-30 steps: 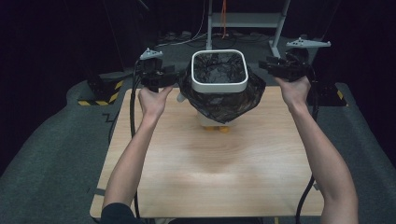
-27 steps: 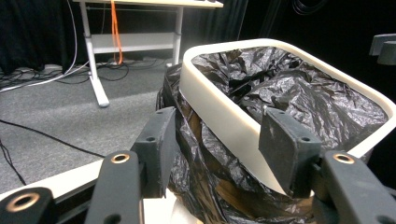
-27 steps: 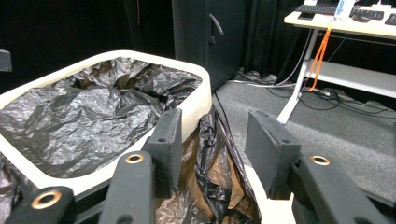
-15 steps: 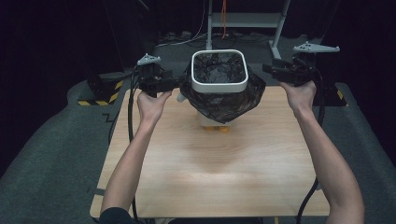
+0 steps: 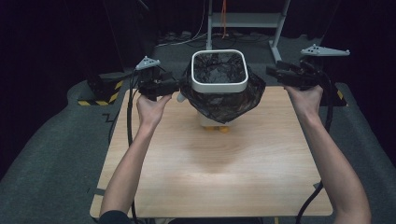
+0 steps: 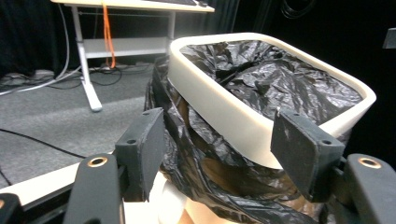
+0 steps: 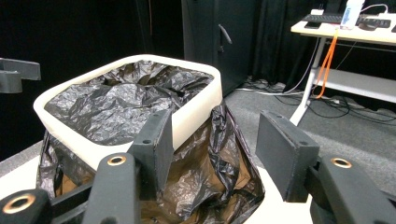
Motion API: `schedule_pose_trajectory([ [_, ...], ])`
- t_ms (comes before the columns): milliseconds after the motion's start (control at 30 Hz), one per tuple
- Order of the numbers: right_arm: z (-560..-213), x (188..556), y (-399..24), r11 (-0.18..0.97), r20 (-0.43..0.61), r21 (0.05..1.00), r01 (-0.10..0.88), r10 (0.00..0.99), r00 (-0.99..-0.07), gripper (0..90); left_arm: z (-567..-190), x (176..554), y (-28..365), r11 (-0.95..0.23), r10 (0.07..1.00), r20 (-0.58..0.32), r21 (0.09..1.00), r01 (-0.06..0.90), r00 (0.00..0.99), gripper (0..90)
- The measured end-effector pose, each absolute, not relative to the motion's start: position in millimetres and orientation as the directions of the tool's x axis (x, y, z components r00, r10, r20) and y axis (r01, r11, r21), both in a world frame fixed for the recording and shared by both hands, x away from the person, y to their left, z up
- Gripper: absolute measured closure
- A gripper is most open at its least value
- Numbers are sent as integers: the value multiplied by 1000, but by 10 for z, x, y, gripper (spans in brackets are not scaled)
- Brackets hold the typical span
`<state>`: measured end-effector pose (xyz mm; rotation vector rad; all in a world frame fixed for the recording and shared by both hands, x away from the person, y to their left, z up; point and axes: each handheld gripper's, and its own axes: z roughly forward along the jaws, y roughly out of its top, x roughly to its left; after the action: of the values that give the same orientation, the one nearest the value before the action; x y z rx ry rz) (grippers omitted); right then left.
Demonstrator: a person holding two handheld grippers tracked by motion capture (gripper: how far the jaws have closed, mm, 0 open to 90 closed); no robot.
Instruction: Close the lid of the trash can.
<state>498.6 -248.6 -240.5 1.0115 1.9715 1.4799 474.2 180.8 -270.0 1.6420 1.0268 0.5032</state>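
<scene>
A small bin with a white rim (image 5: 219, 84) stands at the far middle of the wooden table (image 5: 219, 172). A black plastic liner (image 5: 219, 100) fills it and drapes out below the rim over its sides. My left gripper (image 5: 175, 87) is held just left of the bin, open, with its jaws apart and nothing between them; its own view shows the white rim (image 6: 224, 112) and liner (image 6: 275, 84) close ahead of the left gripper (image 6: 224, 149). My right gripper (image 5: 270, 71) hovers right of the bin, open and empty. Beyond the right gripper (image 7: 219, 144), the liner (image 7: 116, 105) hangs loose.
The bin's orange feet (image 5: 218, 129) show under the liner. A metal desk frame (image 5: 243, 21) with cables stands on the grey floor beyond the table. A black case with yellow striping (image 5: 100, 88) lies at the far left. Cables trail from both grippers along the table sides.
Both grippers have lifted and drawn slightly outward from the bin's sides. The bin and liner have stayed in place.
</scene>
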Motion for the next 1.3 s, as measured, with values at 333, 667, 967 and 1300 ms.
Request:
schedule_pose_trajectory([
  [333, -2355, 4836, -2540, 132, 55, 958, 256, 787, -614, 463, -2692, 4674, 1907, -28, 823, -189, 929, 370, 536, 338],
  [667, -2367, 4732, -2611, 140, 44, 957, 254, 797, -603, 463, -2704, 4583, 1968, -66, 841, -150, 925, 373, 520, 346],
  [967, -2499, 4583, -2733, 98, 65, 967, 234, 796, -602, 474, -2744, 4515, 2012, -61, 835, -156, 927, 371, 528, 347],
  [1300, -2567, 4503, -2830, 94, 67, 967, 236, 802, -594, 473, -2774, 4420, 2019, -39, 817, -183, 929, 368, 548, 347],
])
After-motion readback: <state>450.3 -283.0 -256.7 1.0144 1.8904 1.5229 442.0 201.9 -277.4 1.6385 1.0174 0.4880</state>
